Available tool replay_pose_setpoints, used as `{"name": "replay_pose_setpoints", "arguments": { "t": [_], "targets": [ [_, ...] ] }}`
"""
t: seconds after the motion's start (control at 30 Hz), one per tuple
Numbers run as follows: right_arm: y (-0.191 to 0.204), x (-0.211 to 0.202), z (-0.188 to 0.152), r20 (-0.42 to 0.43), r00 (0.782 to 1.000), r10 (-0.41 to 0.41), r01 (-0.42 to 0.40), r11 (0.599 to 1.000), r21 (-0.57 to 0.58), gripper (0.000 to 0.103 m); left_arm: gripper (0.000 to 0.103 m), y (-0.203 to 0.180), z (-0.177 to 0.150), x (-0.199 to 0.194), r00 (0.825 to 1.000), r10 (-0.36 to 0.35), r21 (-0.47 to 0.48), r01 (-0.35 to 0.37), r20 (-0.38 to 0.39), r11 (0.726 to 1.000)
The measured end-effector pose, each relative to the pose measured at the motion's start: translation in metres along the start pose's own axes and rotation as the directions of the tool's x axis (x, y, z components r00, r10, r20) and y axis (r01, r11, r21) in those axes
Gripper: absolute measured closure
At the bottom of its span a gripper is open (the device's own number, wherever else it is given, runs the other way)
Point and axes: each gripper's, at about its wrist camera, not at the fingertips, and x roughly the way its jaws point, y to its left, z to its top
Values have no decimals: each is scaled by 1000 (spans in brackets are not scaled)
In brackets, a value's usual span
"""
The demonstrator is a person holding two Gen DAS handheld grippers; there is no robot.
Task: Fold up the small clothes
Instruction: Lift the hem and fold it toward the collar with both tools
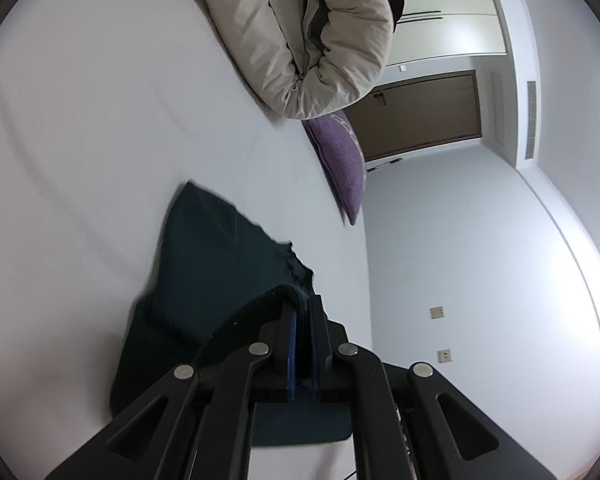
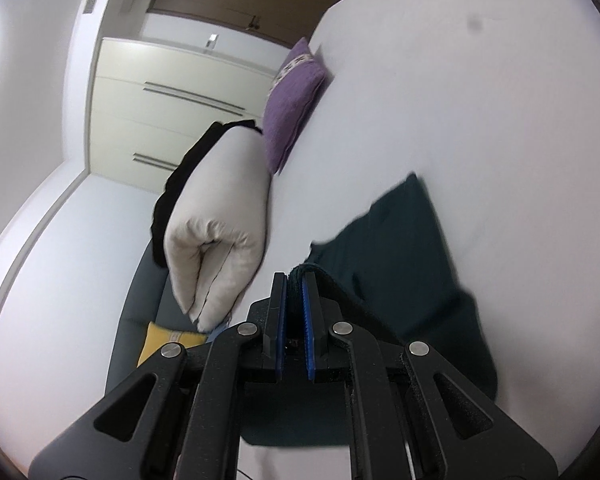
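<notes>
Both grippers sit closest to the lenses, and each has its fingers pressed nearly together on a thick hem of the dark green garment [image 1: 220, 264]: the left gripper [image 1: 302, 308] pinches a rolled edge between its blue-lined pads, and the right gripper [image 2: 295, 280] does the same with what looks like a ribbed band. From those two pinch points the cloth runs away from the fingers and lies partly spread on the white bed sheet [image 1: 100, 120], one corner reaching out over the sheet while the near part is lifted up to the fingers. As far as these views show, the fold is under way but not finished: the held edge has not yet been laid over the rest of the garment, and whether any fold was already made cannot be told, since blur and the gripper bodies hide much of the cloth. What seems left is to carry the pinched edge across, set it down and let go. Farther out lie a rolled beige duvet [image 1: 312, 40] and a purple cushion [image 1: 342, 164], both well apart from the garment, and beyond them a wardrobe [image 2: 148, 112].
</notes>
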Motion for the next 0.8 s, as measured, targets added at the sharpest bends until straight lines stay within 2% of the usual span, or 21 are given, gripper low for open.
{"name": "replay_pose_setpoints", "arguments": {
  "t": [0.2,0.33,0.43,0.5,0.6,0.63,0.67,0.7,0.8],
  "targets": [
    [-13,80,40,15,997,-72,72,997,7,97,97,7,40,52,998,58,5,-58,4,998],
    [-24,122,61,22,994,-106,105,994,25,97,97,24,61,83,994,110,-5,-110,6,994],
    [-34,151,76,34,990,-139,138,990,22,97,96,41,70,106,983,186,-1,-186,-3,983],
    [-43,170,86,31,985,-172,172,985,21,93,95,55,74,121,972,232,-11,-233,-20,973],
    [-57,197,96,3,963,-270,270,963,4,93,74,63,79,129,973,229,-5,-229,-26,973],
    [-61,203,99,7,960,-281,281,960,5,93,61,61,79,129,973,230,11,-230,-20,973],
    [-64,205,100,13,956,-294,294,956,3,92,53,58,78,128,972,233,26,-232,-18,972],
    [-65,206,100,17,951,-308,308,951,-6,92,41,54,77,125,971,240,43,-239,-14,970],
    [-64,208,91,3,937,-350,349,934,-70,92,34,42,70,113,971,239,81,-239,9,968]
  ]
}}
